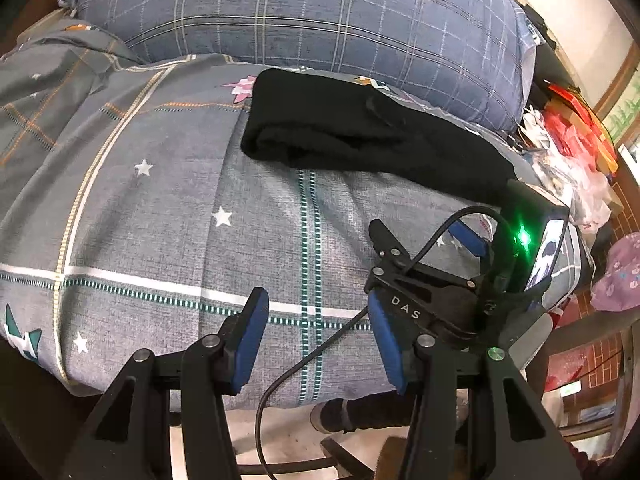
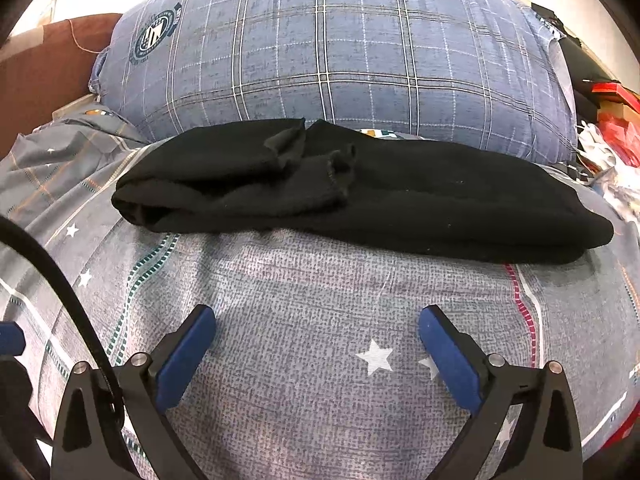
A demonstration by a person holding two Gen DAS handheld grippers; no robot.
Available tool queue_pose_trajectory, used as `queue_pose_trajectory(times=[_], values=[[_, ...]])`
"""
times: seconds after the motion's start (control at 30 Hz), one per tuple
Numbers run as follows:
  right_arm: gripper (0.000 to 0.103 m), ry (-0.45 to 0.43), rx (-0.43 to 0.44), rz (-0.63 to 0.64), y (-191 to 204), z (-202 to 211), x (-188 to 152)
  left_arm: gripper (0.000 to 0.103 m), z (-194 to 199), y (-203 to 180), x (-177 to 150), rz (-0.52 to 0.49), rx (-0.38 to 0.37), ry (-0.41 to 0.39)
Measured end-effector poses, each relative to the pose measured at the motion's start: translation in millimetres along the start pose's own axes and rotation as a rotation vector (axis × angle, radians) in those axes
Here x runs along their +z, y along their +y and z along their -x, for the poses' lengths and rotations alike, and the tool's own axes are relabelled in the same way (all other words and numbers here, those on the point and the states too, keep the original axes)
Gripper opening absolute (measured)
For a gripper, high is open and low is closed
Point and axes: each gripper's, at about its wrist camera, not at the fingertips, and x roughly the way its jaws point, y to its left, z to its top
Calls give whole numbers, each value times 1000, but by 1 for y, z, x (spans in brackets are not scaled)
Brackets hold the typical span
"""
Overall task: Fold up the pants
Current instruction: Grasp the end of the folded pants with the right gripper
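Blue-padded fingers of the left gripper (image 1: 316,332) spread wide apart nearest the lens, holding nothing, above a grey bedsheet (image 1: 160,220) patterned with white stars and plaid lines. Just right of it sits the right gripper (image 1: 432,256), seen from the side, with a green light glowing on its body and a black cable (image 1: 304,364) looping down from it. From its own camera, the right gripper (image 2: 318,344) also gapes wide and empty over the sheet. Farther off lie the black pants (image 2: 360,196), folded into a long low bundle, hems turned on top. Beyond them rests a blue plaid pillow (image 2: 340,48). Cluttered red packages (image 1: 576,128) sit far right.
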Motion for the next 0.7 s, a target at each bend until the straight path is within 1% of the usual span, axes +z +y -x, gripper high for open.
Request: queue_pose_trajectory(times=[0.1, 0.13, 0.17, 0.2, 0.27, 0.3, 0.33, 0.37, 0.43, 0.47, 0.53, 0.63, 0.7], values=[[103, 26, 1, 8, -1, 0, 4, 50, 4, 1, 7, -8, 8, 2], [101, 47, -8, 7, -4, 2, 8, 50, 7, 1, 12, -14, 9, -7], [95, 39, -17, -4, -10, 7, 12, 50, 11, 0, 18, -24, 11, -20], [93, 16, -23, -23, -18, 14, 15, 50, 15, -3, 29, -42, 10, -33], [94, -58, -48, -119, -52, 36, 22, 51, 19, -10, 47, -68, -13, -56], [94, -81, -53, -177, -71, 44, 24, 54, 19, -16, 59, -89, -25, -59], [94, -96, -64, -260, -100, 52, 25, 55, 16, -20, 68, -107, -32, -52], [94, -98, -72, -310, -118, 56, 24, 55, 12, -27, 79, -125, -43, -40], [94, -97, -109, -449, -172, 61, 17, 55, -1, -46, 104, -164, -89, -7], [92, -91, -119, -492, -189, 62, 14, 55, -8, -57, 115, -190, -106, 9], [90, -88, -104, -563, -218, 63, 7, 55, -27, -85, 138, -255, -125, 36], [90, -88, -70, -630, -246, 64, 4, 56, -63, -136, 158, -368, -146, 88], [90, -79, -63, -643, -256, 61, 3, 56, -87, -168, 165, -429, -163, 131]])
